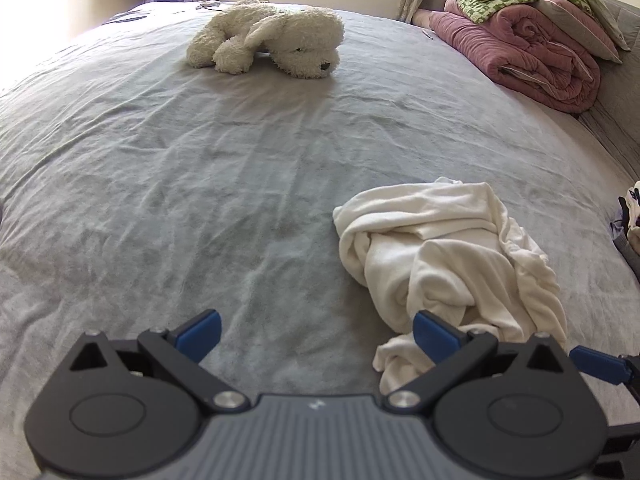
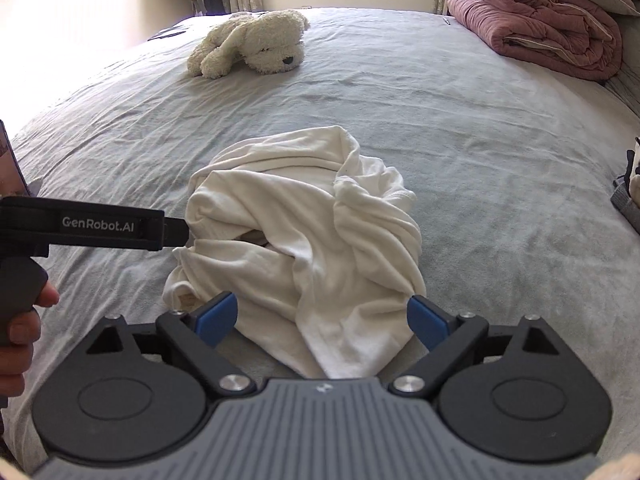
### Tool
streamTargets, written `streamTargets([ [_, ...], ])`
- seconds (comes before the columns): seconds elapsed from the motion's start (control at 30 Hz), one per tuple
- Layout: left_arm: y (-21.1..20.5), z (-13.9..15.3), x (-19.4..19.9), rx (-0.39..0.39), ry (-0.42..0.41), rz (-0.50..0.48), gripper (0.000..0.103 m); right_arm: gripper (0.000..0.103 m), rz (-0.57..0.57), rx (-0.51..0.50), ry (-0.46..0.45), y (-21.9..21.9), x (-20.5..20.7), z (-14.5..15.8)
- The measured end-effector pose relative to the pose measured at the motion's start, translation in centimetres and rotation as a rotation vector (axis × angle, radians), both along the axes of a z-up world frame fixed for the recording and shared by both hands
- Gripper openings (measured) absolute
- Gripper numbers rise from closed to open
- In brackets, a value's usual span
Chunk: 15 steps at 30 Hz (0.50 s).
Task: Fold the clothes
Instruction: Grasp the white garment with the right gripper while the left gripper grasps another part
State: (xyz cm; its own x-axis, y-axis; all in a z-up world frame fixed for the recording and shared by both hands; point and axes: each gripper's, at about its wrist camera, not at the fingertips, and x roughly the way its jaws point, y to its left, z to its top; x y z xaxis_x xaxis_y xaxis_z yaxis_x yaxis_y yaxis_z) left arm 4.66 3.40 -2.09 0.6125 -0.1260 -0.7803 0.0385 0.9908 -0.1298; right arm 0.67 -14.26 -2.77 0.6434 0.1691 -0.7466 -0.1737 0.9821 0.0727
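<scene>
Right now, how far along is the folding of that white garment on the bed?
Barely begun. Done: nothing looks folded; the white garment lies in a crumpled heap on the grey bedsheet. In hand: the right gripper is open with the heap's near edge between its pads, not pinched; the left gripper is open over bare sheet beside it. Left: spreading it flat and every fold.

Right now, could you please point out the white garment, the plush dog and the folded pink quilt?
white garment (image 2: 304, 236): right wrist view, middle of the crumpled heap.
plush dog (image 1: 296, 40): left wrist view, its head.
pink quilt (image 1: 532, 60): left wrist view, rolled front.
</scene>
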Motion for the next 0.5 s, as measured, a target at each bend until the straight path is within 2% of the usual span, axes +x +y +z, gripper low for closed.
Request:
streamTargets([
  [0.03, 0.0, 0.0, 0.0, -0.006, 0.001, -0.003, 0.102, 0.086, 0.008, -0.003, 0.008, 0.2, 0.1, -0.2],
  [0.23, 0.4, 0.1, 0.0, -0.031, 0.007, -0.003, 0.1, 0.052, -0.038, -0.035, 0.043, -0.2, 0.8, -1.9],
  [0.27, 0.5, 0.2, 0.0, -0.037, 0.007, -0.003, 0.1, 0.042, -0.049, -0.038, 0.033, -0.4, 0.9, -2.0],
  [0.3, 0.6, 0.2, 0.0, -0.041, 0.007, -0.003, 0.099, 0.027, -0.06, -0.04, 0.025, -0.6, 0.9, -1.9],
  [0.37, 0.8, 0.3, 0.0, -0.048, 0.006, -0.001, 0.098, 0.011, -0.073, -0.022, 0.015, -1.3, 1.0, -1.6],
  [0.5, 0.8, 0.3, 0.1, -0.049, 0.0, 0.0, 0.092, 0.006, -0.109, 0.023, 0.018, -3.0, 0.6, -1.2],
])
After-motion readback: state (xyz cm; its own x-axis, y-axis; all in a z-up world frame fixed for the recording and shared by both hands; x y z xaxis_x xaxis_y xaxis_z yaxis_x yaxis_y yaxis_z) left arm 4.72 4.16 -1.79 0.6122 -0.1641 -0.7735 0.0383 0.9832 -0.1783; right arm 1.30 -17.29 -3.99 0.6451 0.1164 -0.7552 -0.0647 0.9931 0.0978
